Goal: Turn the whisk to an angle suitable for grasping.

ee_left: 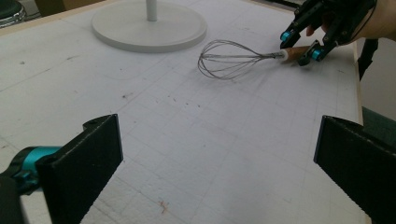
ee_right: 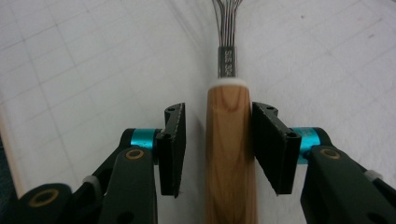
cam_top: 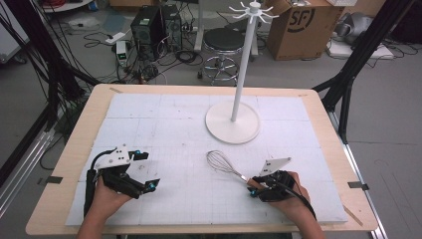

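One whisk [cam_top: 223, 163] lies on the white gridded mat [cam_top: 169, 124] of the table [cam_top: 74, 149] in the high view, wire head toward the one white stand [cam_top: 234, 122], wooden handle toward the person. Behind the table a cardboard box [cam_top: 298, 27] reads "SF". Two grippers: left gripper [cam_top: 147, 170] held low at the mat's near left, jaws wide apart, nothing in them; right gripper [cam_top: 255, 188] at the near right, its tips at the whisk handle. Both hands come up from the bottom edge.

Left gripper view — its own two black jaws stand far apart over bare mat [ee_left: 187, 140]. Farther off, the whisk [ee_left: 229, 59] lies flat, near the stand's base [ee_left: 149, 28]; the right gripper [ee_left: 299, 49] straddles the handle end.

Right gripper view — the wooden handle [ee_right: 231, 154] runs between the jaws, right jaw touching or nearly so, left jaw a little clear; not closed on it. Metal collar [ee_right: 228, 60] bears small stamped characters, not legible.
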`<state>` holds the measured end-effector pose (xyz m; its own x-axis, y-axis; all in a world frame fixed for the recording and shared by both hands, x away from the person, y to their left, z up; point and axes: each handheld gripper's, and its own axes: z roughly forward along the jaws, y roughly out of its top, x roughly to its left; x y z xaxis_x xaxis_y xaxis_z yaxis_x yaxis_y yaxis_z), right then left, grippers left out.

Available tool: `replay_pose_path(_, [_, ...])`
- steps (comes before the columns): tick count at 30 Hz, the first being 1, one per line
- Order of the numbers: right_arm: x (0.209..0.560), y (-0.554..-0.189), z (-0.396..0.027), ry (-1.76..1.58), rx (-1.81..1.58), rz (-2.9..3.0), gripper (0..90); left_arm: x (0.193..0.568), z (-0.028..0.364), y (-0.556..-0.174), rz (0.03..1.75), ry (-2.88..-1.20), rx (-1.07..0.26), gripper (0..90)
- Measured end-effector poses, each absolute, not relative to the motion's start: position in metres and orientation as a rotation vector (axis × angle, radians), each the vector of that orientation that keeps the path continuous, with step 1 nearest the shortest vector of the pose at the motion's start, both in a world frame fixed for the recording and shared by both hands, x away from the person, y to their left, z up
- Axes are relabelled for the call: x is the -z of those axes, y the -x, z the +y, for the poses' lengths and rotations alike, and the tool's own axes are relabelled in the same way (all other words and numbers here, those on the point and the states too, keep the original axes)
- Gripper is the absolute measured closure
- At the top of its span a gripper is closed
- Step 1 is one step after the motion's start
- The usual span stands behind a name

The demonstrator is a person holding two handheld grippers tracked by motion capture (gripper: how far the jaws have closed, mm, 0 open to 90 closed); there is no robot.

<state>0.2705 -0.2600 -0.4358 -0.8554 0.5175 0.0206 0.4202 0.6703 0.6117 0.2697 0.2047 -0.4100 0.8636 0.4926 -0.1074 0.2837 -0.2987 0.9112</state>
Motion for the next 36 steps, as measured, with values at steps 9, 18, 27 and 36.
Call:
replay_pose_path(9, [0.438, -0.260, -0.296, -0.798, -0.951, 2.704, 66.0, 0.410, 0.204, -0.271, 0.579, -1.894, -0.232, 1.7])
replay_pose_path(18, [0.435, -0.260, -0.284, -0.714, -0.959, 2.707, 69.8, 0.410, 0.203, -0.271, 0.575, -1.900, -0.232, 1.7])
replay_pose_path(27, [0.437, -0.265, -0.259, -0.604, -0.935, 2.718, 69.9, 0.411, 0.203, -0.270, 0.582, -1.907, -0.232, 1.7])
replay_pose_path(36, [0.438, -0.275, -0.225, -0.527, -0.977, 2.763, 69.9, 0.412, 0.204, -0.270, 0.587, -1.906, -0.230, 1.8])
